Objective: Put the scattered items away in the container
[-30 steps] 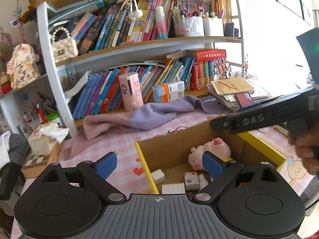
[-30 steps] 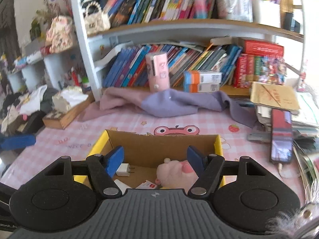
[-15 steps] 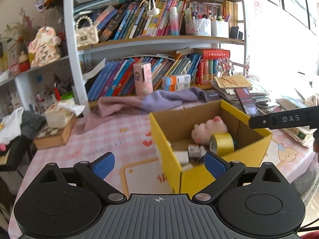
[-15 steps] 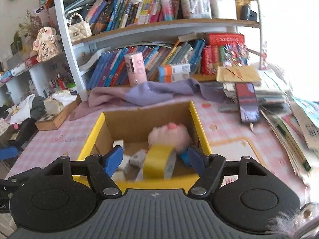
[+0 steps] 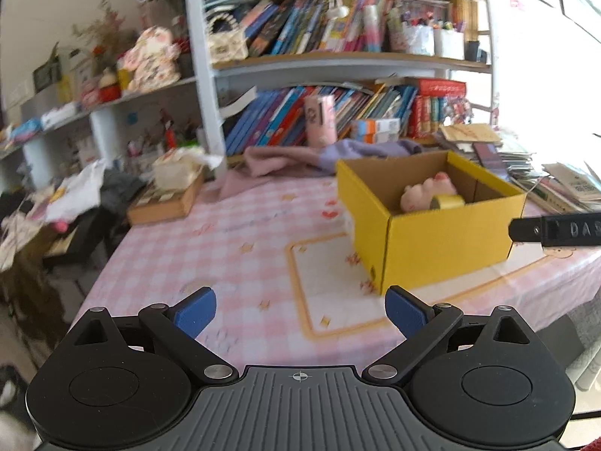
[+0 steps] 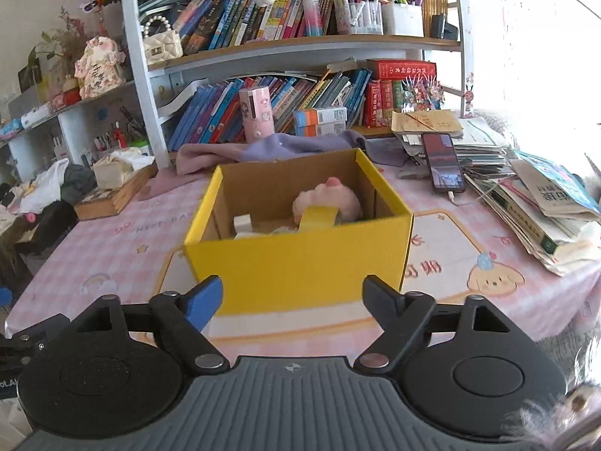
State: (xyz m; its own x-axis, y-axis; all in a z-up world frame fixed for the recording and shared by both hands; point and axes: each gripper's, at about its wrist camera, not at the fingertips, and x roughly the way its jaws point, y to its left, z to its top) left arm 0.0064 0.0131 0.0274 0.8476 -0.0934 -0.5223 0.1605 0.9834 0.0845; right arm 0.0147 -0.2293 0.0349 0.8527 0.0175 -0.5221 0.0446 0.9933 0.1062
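Note:
A yellow cardboard box [image 6: 300,267] stands on the pink checked tablecloth; it also shows in the left wrist view [image 5: 447,248]. Inside lie a pink plush pig [image 6: 330,199], a yellow tape roll [image 6: 317,218] and small white items [image 6: 242,221]. The pig [image 5: 428,191] and tape roll [image 5: 447,201] show in the left view too. My left gripper [image 5: 300,310] is open and empty, well back from the box to its left. My right gripper [image 6: 293,298] is open and empty in front of the box's near wall. A part of the right gripper [image 5: 556,229] reaches in at the right of the left view.
A bookshelf [image 6: 285,49] and a purple cloth [image 6: 285,144] lie behind the box. A phone [image 6: 443,161] rests on a paper and book stack [image 6: 533,203] to the right. A tissue box on a wooden tray [image 5: 169,195] and clothes [image 5: 86,195] sit left.
Both grippers have pulled back and away from the box, which now looks smaller and farther. The tape roll, absent a second ago, lies in the box beside the pig.

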